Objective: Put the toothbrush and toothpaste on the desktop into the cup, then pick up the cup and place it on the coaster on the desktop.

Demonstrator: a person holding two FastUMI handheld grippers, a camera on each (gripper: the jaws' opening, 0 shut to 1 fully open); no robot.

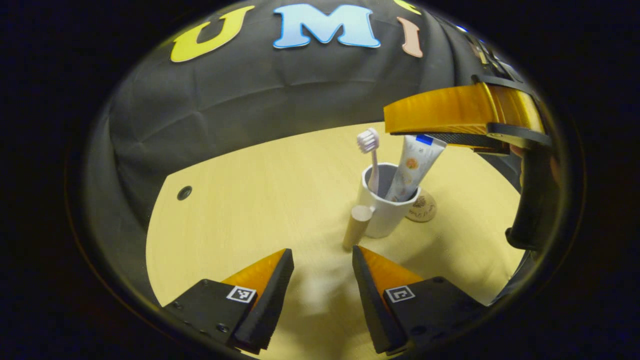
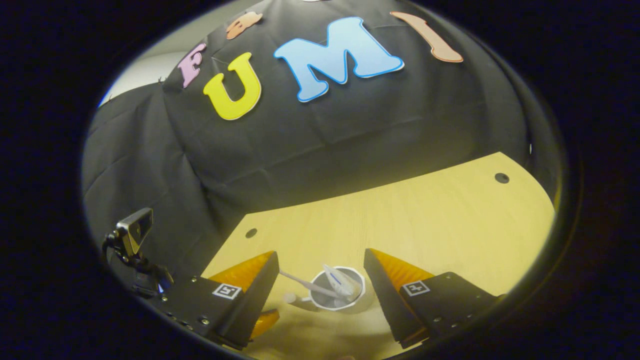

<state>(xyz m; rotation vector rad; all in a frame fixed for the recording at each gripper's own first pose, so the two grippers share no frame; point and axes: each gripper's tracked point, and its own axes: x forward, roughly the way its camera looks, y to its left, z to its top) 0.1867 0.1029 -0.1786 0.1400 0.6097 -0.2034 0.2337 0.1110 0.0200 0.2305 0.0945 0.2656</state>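
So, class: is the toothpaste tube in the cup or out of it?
In. The toothpaste tube stands leaning inside the white cup, beside the toothbrush.

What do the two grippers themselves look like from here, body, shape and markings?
Left gripper: two wedge-shaped fingers tapering to points, on black blocks with visible screws; each block carries a small square black-and-white marker. Right gripper: the same build, wedge fingers on black screwed blocks, each with a square marker. In the left gripper view, the right gripper's body shows farther off with an orange shell, black straps and a black handle.
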